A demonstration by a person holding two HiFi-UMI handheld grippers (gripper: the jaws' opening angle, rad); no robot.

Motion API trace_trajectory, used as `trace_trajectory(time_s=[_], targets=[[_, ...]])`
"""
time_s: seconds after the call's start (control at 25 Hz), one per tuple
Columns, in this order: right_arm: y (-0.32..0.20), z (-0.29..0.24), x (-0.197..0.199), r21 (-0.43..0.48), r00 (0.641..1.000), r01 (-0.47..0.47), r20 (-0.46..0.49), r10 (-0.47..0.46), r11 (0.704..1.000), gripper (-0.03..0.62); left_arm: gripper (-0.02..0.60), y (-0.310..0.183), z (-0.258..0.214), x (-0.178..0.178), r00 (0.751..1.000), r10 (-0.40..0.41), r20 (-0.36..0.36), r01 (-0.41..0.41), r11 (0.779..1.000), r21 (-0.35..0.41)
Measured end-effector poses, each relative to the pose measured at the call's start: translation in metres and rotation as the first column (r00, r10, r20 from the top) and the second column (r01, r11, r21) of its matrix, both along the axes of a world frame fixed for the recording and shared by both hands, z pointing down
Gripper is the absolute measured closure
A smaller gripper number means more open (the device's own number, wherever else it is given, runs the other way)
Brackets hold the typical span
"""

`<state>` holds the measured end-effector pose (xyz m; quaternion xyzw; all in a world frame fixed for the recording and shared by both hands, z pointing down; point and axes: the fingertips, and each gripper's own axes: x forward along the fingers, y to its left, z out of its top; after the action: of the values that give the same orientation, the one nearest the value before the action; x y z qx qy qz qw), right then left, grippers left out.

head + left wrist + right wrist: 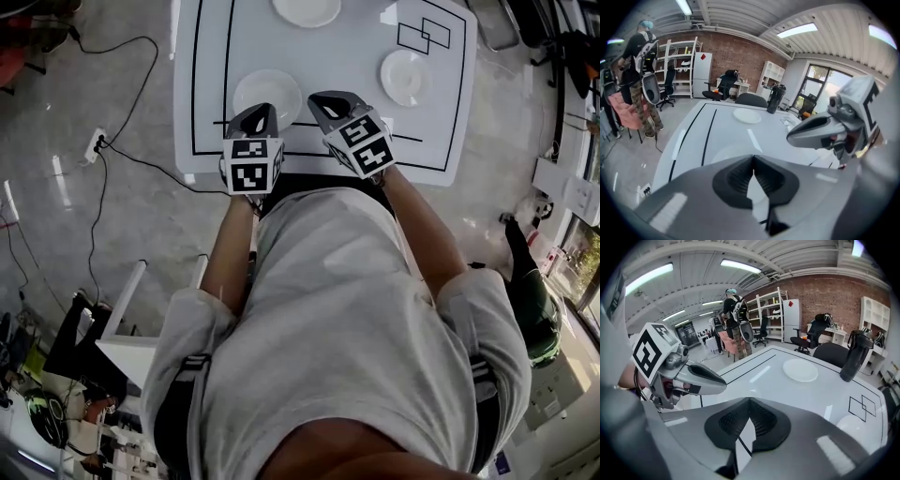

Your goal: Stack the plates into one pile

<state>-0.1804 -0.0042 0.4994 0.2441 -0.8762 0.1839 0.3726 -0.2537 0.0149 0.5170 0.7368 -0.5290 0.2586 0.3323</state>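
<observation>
Three white plates lie apart on the white table: a near-left plate, a right plate and a far plate. My left gripper hovers over the near edge of the near-left plate, shut and holding nothing. Beside it, my right gripper is also shut and empty, over the table between the near-left and right plates. In the left gripper view the shut left gripper points at the near-left plate, with the far plate beyond. The right gripper view has the right gripper facing the far plate.
Black lines mark the table, with small rectangles at the far right. A dark bottle stands past the far plate. Chairs sit at the far side. A person stands off to the left. Cables run over the floor.
</observation>
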Motion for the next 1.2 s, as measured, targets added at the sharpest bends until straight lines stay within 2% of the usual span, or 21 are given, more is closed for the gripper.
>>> trace_trajectory(time_s=[0.12,0.24,0.44,0.56,0.72,0.84,0.92,1.04,1.2], targets=[[-0.005,0.012,-0.004,-0.027,0.998,-0.069,-0.013,0.069,0.997,0.593,0.58,0.001,0.009,-0.016,0.998,0.044,0.05,-0.043,0.999,-0.02],[-0.002,0.024,-0.004,-0.092,0.991,-0.134,-0.005,0.134,0.987,0.592,0.58,0.001,0.017,-0.028,0.997,0.052,0.058,-0.049,0.998,-0.042],[0.005,0.041,0.002,-0.112,0.991,-0.127,-0.054,0.121,0.986,0.592,0.578,0.004,0.03,-0.055,0.994,0.021,0.103,-0.01,0.995,-0.102],[0.005,0.046,0.003,-0.121,0.991,-0.132,-0.051,0.126,0.984,0.591,0.58,0.007,0.038,-0.07,0.993,0.003,0.12,0.014,0.99,-0.139],[0.005,0.054,-0.001,-0.142,0.988,-0.148,-0.053,0.142,0.979,0.563,0.578,0.005,0.043,-0.082,0.991,-0.025,0.134,0.044,0.989,-0.141],[0.005,0.057,-0.004,-0.157,0.987,-0.161,-0.047,0.155,0.974,0.546,0.568,0.004,0.051,-0.084,0.992,-0.051,0.116,0.071,0.982,-0.173],[0.004,0.062,-0.004,-0.166,0.985,-0.169,-0.052,0.163,0.971,0.532,0.5,0.005,0.057,-0.082,0.993,-0.047,0.105,0.068,0.976,-0.205],[0.001,0.072,-0.003,-0.208,0.981,-0.195,-0.051,0.188,0.959,0.523,0.491,0.006,0.065,-0.083,0.993,-0.048,0.103,0.071,0.97,-0.232],[-0.002,0.076,-0.002,-0.238,0.974,-0.227,-0.049,0.222,0.944,0.508,0.462,0.005,0.069,-0.078,0.998,-0.057,0.037,0.064,0.961,-0.269]])
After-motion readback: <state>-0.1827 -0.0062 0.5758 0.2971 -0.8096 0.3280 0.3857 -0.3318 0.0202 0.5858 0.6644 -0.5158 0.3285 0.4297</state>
